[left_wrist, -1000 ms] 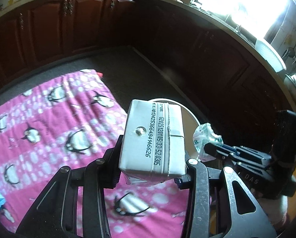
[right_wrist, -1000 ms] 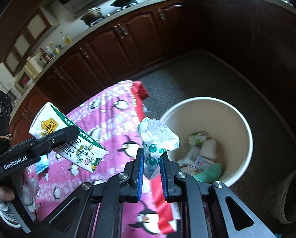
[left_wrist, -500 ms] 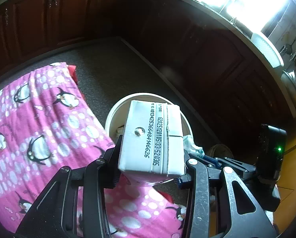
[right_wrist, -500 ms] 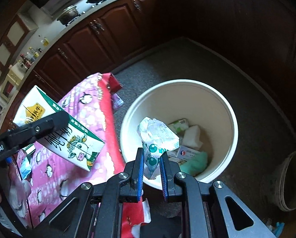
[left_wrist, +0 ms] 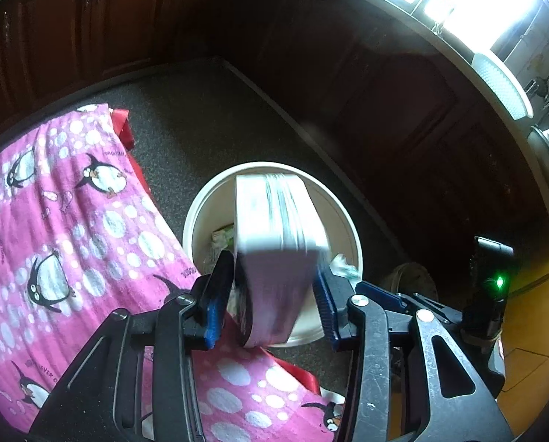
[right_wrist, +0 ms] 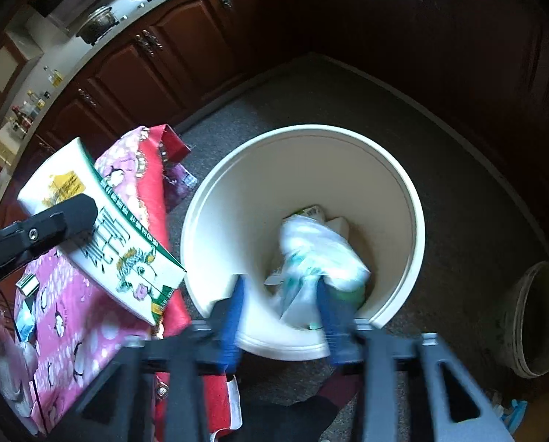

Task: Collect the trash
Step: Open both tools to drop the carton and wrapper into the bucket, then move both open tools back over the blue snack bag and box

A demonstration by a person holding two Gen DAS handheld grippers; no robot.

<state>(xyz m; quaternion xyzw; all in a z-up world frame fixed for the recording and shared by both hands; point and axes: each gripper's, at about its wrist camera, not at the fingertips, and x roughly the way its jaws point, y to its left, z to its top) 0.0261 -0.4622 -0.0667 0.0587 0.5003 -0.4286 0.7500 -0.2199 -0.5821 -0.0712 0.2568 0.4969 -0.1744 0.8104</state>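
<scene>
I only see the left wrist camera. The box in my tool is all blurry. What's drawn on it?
Observer: The right wrist view shows the carton with a cartoon cow and green print.
Operator: Where's my other tool?
Observer: The right tool is above the white bucket, its jaws opening, with a crumpled bag loose between them.
Operator: Is the bucket empty?
Observer: No. A green packet and a white box lie inside.

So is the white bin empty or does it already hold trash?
Not empty: the white bin already holds cartons and a green item beneath the falling plastic wrapper.
</scene>
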